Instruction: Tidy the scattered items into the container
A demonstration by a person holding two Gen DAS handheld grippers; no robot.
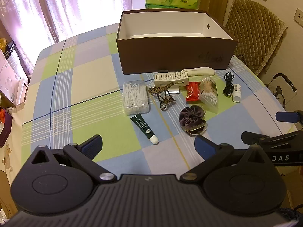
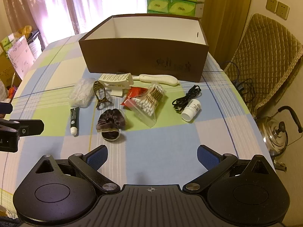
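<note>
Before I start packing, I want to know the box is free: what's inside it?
The brown box shows only bare white inner walls and a strip of white floor. Its near wall hides most of the floor in both views, so something low there can't be ruled out.

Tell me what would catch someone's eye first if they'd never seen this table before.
Probably the big brown box, open and white inside, at the far side of the checked tablecloth. In front of it lies a scatter of small things: a bag of cotton swabs, a dark velvet scrunchie, a green tube and a white bottle. Both grippers, left and right, hang open and empty nearer the camera.
</note>
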